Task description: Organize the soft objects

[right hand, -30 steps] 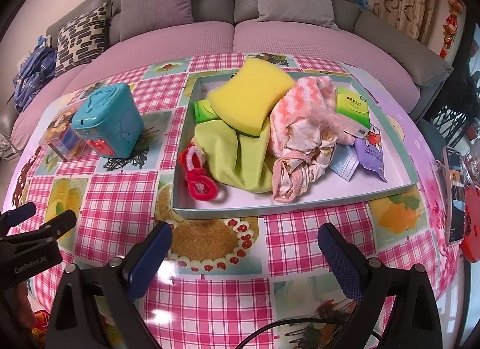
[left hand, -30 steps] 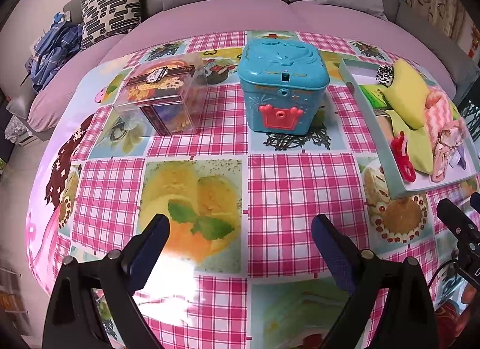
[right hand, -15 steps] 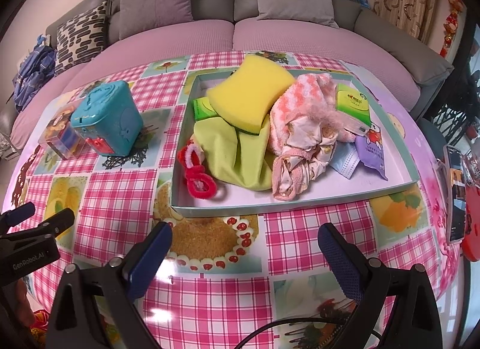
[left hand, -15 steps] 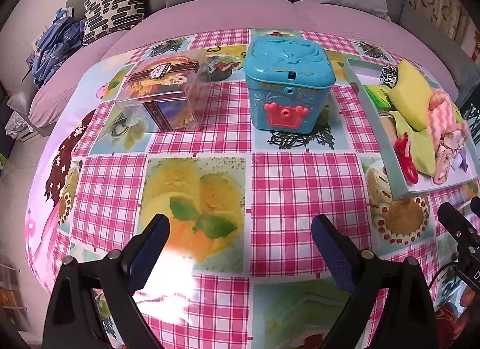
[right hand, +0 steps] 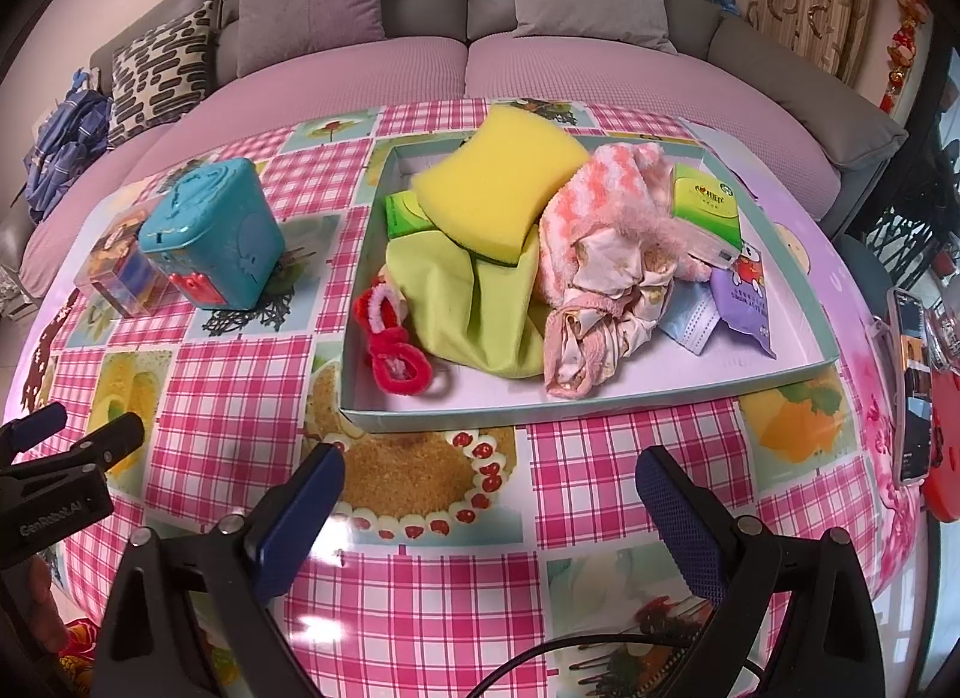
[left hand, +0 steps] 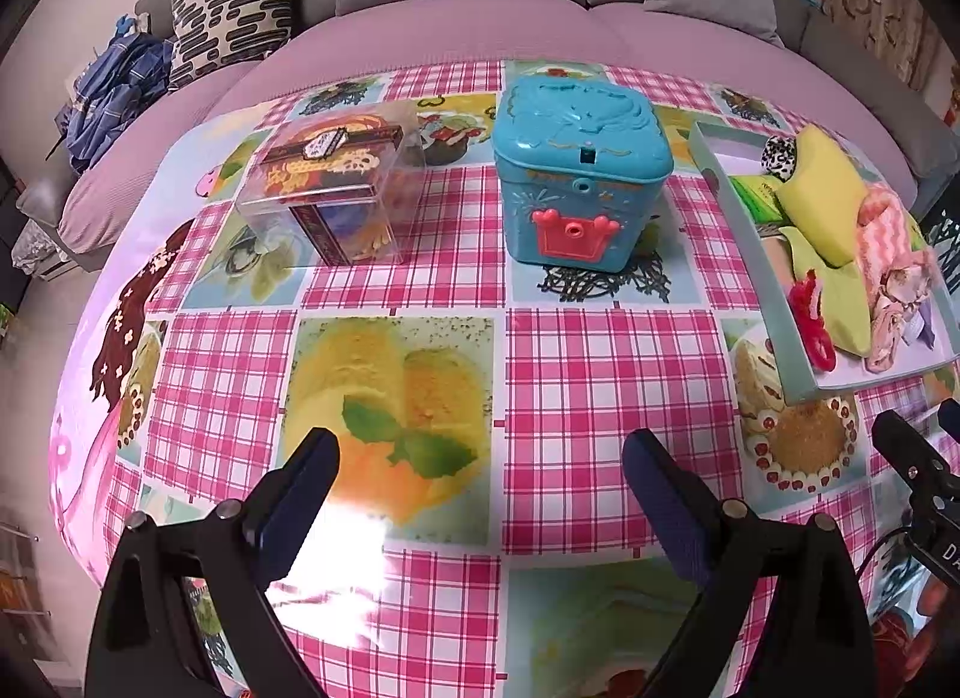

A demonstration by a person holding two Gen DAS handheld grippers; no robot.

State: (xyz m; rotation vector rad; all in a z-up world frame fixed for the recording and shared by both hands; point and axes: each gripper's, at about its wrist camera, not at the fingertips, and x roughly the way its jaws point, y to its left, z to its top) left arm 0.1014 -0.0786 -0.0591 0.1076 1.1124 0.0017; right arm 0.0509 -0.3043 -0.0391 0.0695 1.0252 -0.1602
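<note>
A shallow teal tray (right hand: pixel 600 413) holds a yellow sponge (right hand: pixel 501 191), a lime green cloth (right hand: pixel 474 308), a pink-and-white towel (right hand: pixel 600 200), a crumpled beige cloth (right hand: pixel 600 302), a red fuzzy loop (right hand: pixel 393 353), tissue packs and a blue mask. My right gripper (right hand: pixel 489 503) stands open over the table, short of the tray's near rim. A closed teal box (left hand: pixel 579 182) and a clear box (left hand: pixel 342 200) sit further left. My left gripper (left hand: pixel 480 488) is open above the cloth in front of them, holding nothing. The tray (left hand: pixel 750 236) shows at the right of the left wrist view.
A pink checked tablecloth (left hand: pixel 600 386) covers the round table. Behind it runs a purple and grey sofa (right hand: pixel 420 62) with cushions. A phone (right hand: pixel 909 392) lies near the table's right edge. Blue clothing (left hand: pixel 114 92) lies on the sofa's left end.
The left gripper has shifted slightly, so the boxes and tray sit a little further right and lower in its view. The right gripper has barely moved. Both stay open.
</note>
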